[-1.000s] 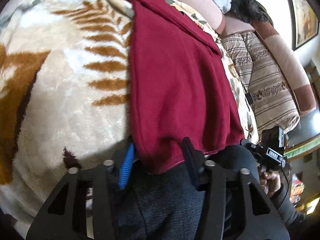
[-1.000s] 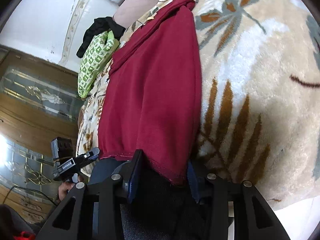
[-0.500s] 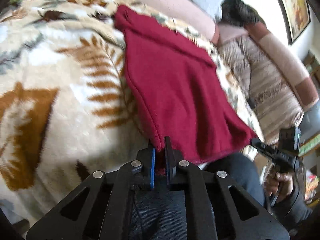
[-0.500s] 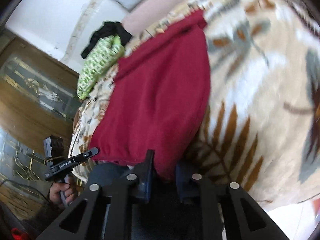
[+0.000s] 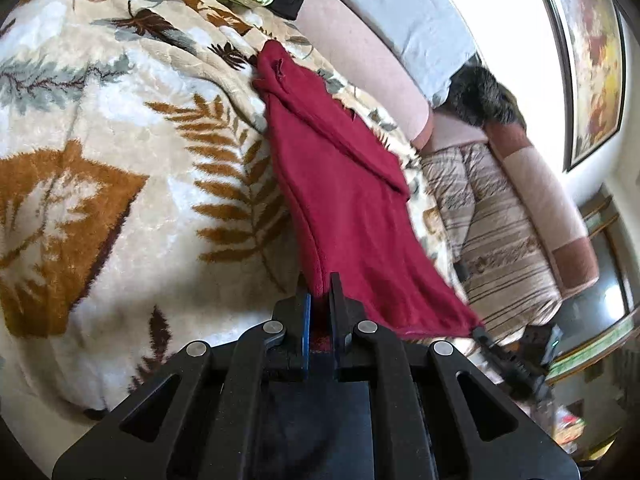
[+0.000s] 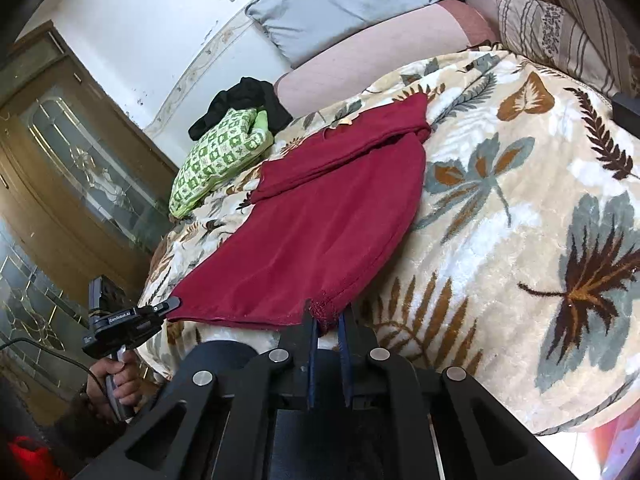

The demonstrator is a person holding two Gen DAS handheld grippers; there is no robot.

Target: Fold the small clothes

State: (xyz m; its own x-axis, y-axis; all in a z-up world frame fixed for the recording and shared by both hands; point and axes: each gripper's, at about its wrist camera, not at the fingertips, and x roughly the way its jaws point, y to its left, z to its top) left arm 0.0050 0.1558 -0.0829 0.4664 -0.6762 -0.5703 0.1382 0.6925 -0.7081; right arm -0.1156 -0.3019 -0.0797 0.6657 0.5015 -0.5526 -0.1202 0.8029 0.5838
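Note:
A dark red garment (image 5: 348,200) lies spread on a leaf-patterned blanket (image 5: 120,160), its sleeve folded across the far end. My left gripper (image 5: 320,300) is shut on one near hem corner and lifts it. My right gripper (image 6: 328,320) is shut on the other near hem corner of the red garment (image 6: 320,232). The hem hangs stretched between both grippers above the blanket's (image 6: 520,200) near edge. The left gripper also shows in the right wrist view (image 6: 168,304), and the right gripper shows in the left wrist view (image 5: 480,332).
A green patterned cloth (image 6: 216,160) and a black garment (image 6: 244,100) lie at the far end of the bed. A grey pillow (image 6: 340,4) and striped cushion (image 5: 492,220) lean behind. A wooden glass-paned door (image 6: 60,160) stands beside the bed.
Both grippers closed on the hem corners and pulled back and up. The near end of the garment has lifted off my lap and stretched out.

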